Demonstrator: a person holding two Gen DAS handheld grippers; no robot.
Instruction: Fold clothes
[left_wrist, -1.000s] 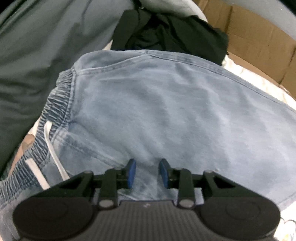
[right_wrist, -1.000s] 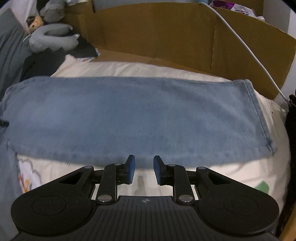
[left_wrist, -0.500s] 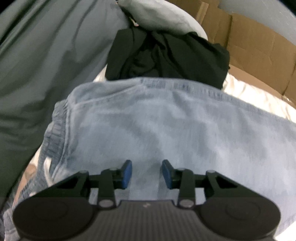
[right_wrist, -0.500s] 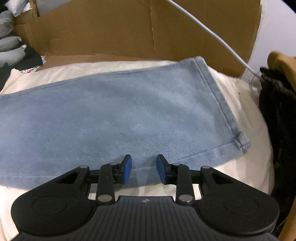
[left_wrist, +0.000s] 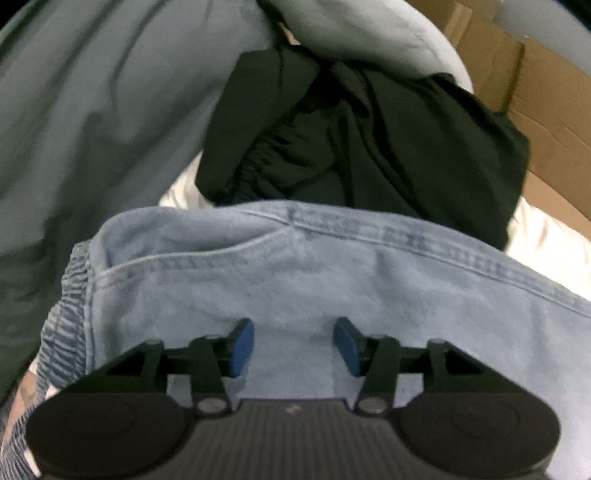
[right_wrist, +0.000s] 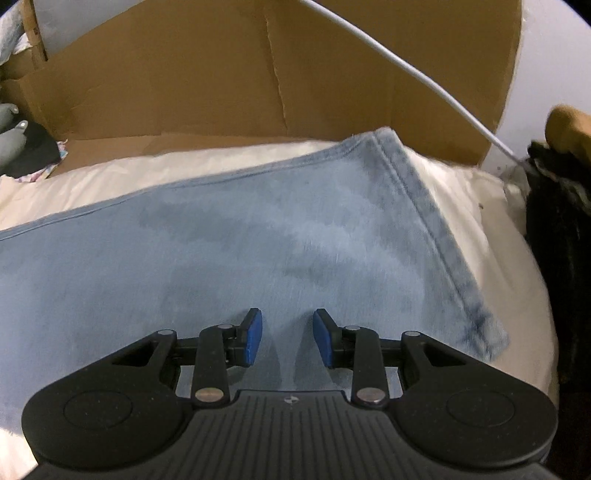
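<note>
Light blue jeans (left_wrist: 332, 280) lie flat on a white bed. The left wrist view shows their waist end, with the elastic waistband (left_wrist: 70, 306) at the left and a pocket seam across the top. My left gripper (left_wrist: 293, 345) hovers open just over the denim, nothing between its blue pads. In the right wrist view the leg end of the jeans (right_wrist: 258, 251) stretches leftward, with the hem (right_wrist: 439, 243) running down the right side. My right gripper (right_wrist: 288, 341) is open above the fabric a little inside the hem.
A black garment (left_wrist: 362, 140) is bunched just beyond the waist, with a grey-green cloth (left_wrist: 92, 110) at the left. Cardboard walls (right_wrist: 258, 74) stand behind the bed; a white cable (right_wrist: 424, 81) crosses them. Dark clothes (right_wrist: 557, 240) hang at the right. White bedding (right_wrist: 498, 229) borders the hem.
Both grippers moved outward along the jeans: the left toward the waist and black garment, the right toward the hem. Both have opened somewhat wider.
</note>
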